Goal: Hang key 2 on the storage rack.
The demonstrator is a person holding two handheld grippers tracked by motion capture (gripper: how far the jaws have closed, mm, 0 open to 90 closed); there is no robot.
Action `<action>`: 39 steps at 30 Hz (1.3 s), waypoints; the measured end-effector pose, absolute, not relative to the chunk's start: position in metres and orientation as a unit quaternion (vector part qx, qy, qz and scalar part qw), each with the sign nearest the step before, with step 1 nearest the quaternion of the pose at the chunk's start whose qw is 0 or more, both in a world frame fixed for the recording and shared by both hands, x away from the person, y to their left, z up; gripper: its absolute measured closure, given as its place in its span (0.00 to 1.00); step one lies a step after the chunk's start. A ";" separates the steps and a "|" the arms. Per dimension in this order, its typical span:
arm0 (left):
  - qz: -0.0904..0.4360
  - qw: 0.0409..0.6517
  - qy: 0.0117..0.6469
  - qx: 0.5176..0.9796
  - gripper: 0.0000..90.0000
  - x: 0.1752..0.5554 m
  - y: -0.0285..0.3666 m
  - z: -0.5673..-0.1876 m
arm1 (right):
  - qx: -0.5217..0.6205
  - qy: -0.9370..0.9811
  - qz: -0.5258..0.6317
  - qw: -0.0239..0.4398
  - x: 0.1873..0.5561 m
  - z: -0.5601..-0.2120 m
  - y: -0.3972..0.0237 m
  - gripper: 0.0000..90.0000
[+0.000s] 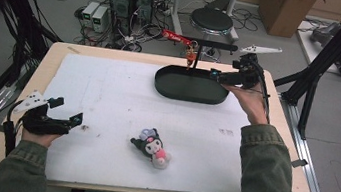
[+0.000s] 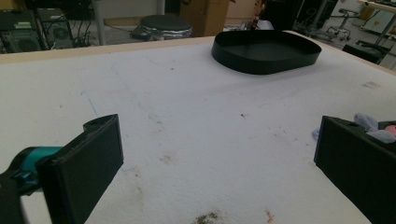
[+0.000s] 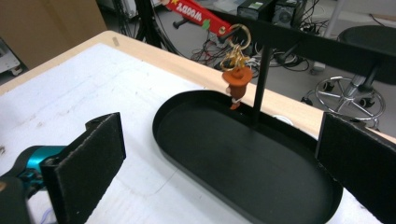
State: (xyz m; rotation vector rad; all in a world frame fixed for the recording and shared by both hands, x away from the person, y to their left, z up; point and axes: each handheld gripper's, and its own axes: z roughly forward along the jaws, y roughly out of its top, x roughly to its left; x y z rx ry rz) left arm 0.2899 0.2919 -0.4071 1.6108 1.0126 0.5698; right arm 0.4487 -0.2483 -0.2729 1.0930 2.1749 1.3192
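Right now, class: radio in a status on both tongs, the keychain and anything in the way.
Left tongs open, empty, low over the mat. Right tongs open, at the black tray. Keychain hanging on the stand's bar. Plush toy lies mid-mat, clear of both.

Grey floor (image 1: pixel 44 7), black stool (image 1: pixel 212 20)

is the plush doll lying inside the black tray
No, in the high view the plush doll lies on the white mat, well apart from the black tray at the table's far side.
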 end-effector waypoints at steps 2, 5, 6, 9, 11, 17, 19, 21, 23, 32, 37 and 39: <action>0.240 0.546 0.427 0.679 0.02 0.290 0.292 -0.407 | 0.388 0.773 0.468 0.184 0.446 -0.274 -0.248 0.01; 0.240 0.547 0.428 0.679 0.02 0.290 0.292 -0.407 | 0.388 0.776 0.463 0.180 0.439 -0.277 -0.246 0.01; 0.240 0.548 0.428 0.677 0.02 0.290 0.292 -0.407 | 0.385 0.779 0.463 0.174 0.434 -0.279 -0.244 0.01; 0.239 0.548 0.429 0.677 0.02 0.291 0.292 -0.407 | 0.383 0.785 0.456 0.170 0.426 -0.283 -0.241 0.01; 0.240 0.548 0.429 0.676 0.02 0.291 0.292 -0.407 | 0.383 0.789 0.451 0.167 0.422 -0.286 -0.238 0.01; 0.239 0.548 0.429 0.677 0.02 0.290 0.292 -0.407 | 0.384 0.793 0.447 0.155 0.411 -0.293 -0.233 0.01; 0.239 0.549 0.429 0.677 0.02 0.290 0.292 -0.407 | 0.381 0.797 0.446 0.146 0.406 -0.300 -0.229 0.01; 0.239 0.548 0.428 0.677 0.02 0.291 0.292 -0.407 | 0.380 0.798 0.445 0.143 0.403 -0.304 -0.226 0.01; 0.239 0.549 0.428 0.677 0.02 0.290 0.292 -0.407 | 0.381 0.801 0.441 0.137 0.401 -0.309 -0.224 0.01; 0.239 0.548 0.428 0.677 0.02 0.290 0.292 -0.407 | 0.374 0.816 0.426 0.114 0.389 -0.333 -0.215 0.01; 0.239 0.549 0.427 0.678 0.02 0.291 0.292 -0.407 | 0.366 0.830 0.409 0.100 0.382 -0.345 -0.206 0.01; 0.239 0.549 0.429 0.676 0.02 0.291 0.292 -0.407 | 0.362 0.835 0.404 0.094 0.379 -0.348 -0.202 0.01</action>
